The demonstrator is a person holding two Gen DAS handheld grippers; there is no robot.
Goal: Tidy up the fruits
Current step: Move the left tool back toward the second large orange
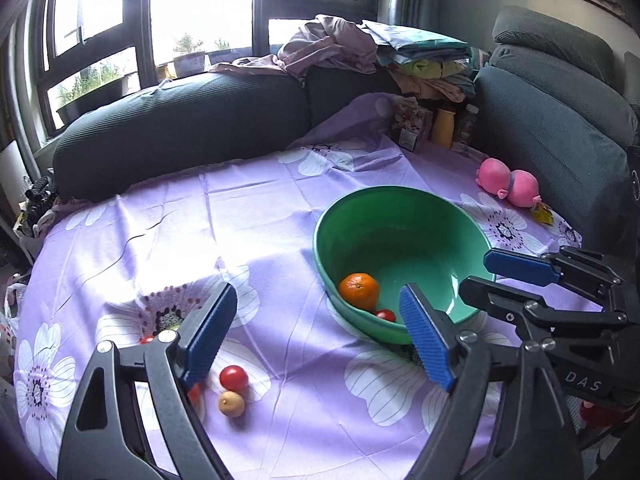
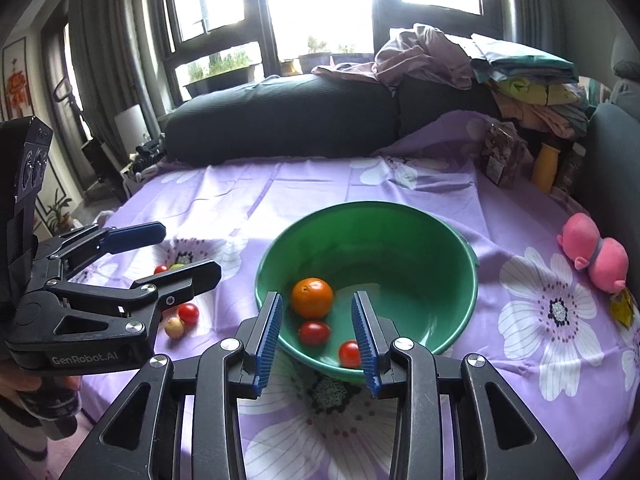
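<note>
A green bowl (image 2: 440,248) sits on the purple flowered cloth and holds an orange (image 2: 312,297) and two red tomatoes (image 2: 314,332). It also shows in the left wrist view (image 1: 420,220) with the orange (image 1: 359,290). My right gripper (image 2: 316,340) is open and empty at the bowl's near rim. My left gripper (image 1: 316,336) is open and empty, left of the bowl. On the cloth under it lie a red tomato (image 1: 233,377) and a small yellow fruit (image 1: 231,404). More small fruits (image 2: 170,269) lie farther left.
A pink plush toy (image 2: 596,256) lies right of the bowl. Jars and a yellow bottle (image 2: 546,166) stand at the back right. Dark sofa cushions (image 2: 280,120) with piled clothes border the cloth's far edge.
</note>
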